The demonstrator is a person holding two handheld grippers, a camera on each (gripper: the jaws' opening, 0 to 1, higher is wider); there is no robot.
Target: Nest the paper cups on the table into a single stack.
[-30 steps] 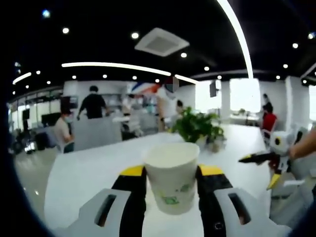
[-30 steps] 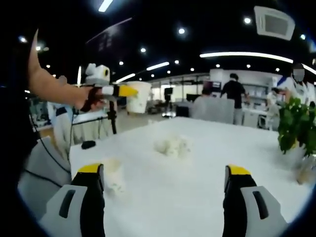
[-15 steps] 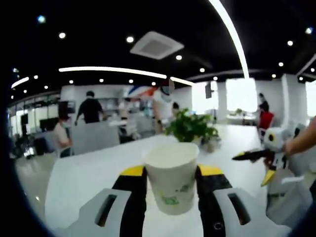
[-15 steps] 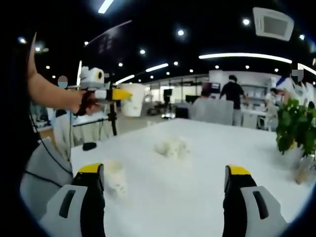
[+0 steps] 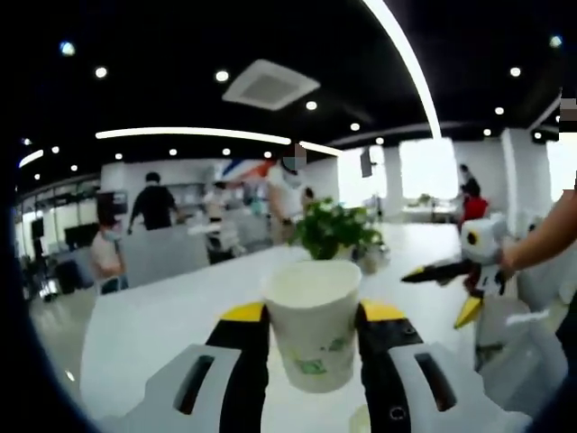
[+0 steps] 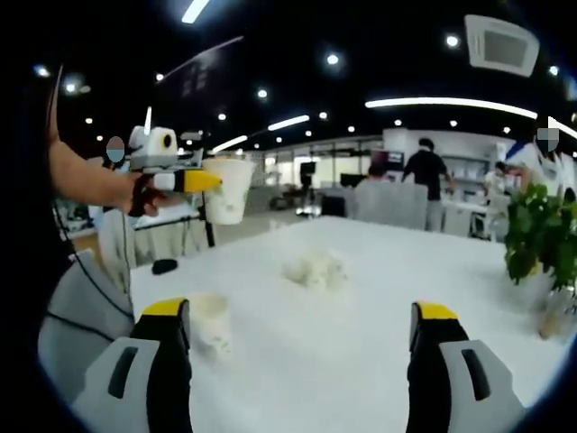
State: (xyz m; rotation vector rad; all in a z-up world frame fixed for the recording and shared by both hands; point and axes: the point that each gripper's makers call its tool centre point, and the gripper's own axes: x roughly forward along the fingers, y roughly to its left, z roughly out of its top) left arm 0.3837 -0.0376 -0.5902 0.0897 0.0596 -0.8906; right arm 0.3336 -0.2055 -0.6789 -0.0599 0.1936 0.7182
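Left tool [image 5: 311, 338]: clamped on a paper cup [image 5: 313, 320], jaws against its side walls, cup upright, mouth open, lifted clear of the table [image 5: 153, 316]. In the right gripper view, same cup [image 6: 226, 189] held high at far left above the table edge. Lower left, another cup [image 6: 209, 327] on the table [image 6: 361, 298], just beside the right tool's left jaw; farther in, a pale blurred cup or cluster [image 6: 314, 267], too soft to count. Right tool [image 6: 302, 347]: spread wide, nothing between the jaws. Potted plant [image 6: 539, 236] at far right. Probably light, thin-walled, easily crushed; best pinched gently at mid-wall, below the rolled rim.
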